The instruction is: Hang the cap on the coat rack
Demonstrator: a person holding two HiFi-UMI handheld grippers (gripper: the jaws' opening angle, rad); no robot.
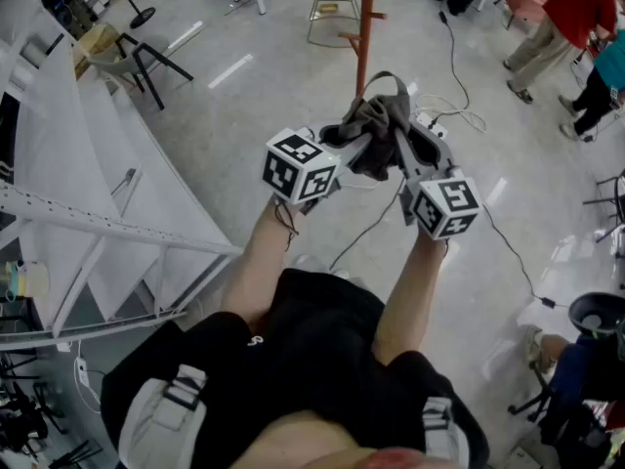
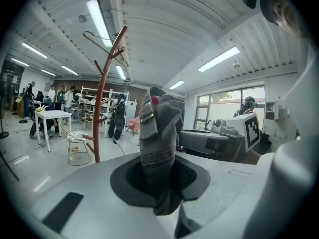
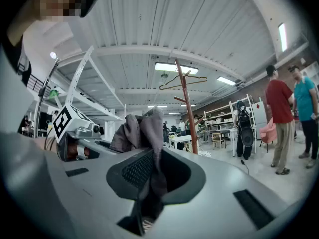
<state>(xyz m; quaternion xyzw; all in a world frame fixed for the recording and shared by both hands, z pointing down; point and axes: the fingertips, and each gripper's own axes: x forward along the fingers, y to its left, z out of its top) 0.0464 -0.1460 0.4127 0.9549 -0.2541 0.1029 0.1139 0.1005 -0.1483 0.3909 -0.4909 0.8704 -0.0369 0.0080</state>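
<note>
A dark grey cap (image 1: 381,125) hangs crumpled between both grippers, held up in front of me. My left gripper (image 1: 344,150) is shut on one side of it; in the left gripper view the grey cloth (image 2: 160,148) with its metal strap buckle runs down into the jaws. My right gripper (image 1: 402,150) is shut on the other side, and the cap cloth (image 3: 147,148) fills its jaws in the right gripper view. The red-brown coat rack (image 1: 364,27) stands on the floor just beyond the cap; its branching pegs (image 2: 105,78) rise ahead, with a wire hanger on top (image 3: 182,79).
White shelving frames (image 1: 88,213) stand at my left. Cables (image 1: 459,106) trail over the floor near the rack. Two people (image 3: 289,123) stand to the right, others by a white table (image 2: 52,116) farther back. A wire stool (image 1: 334,3) sits behind the rack.
</note>
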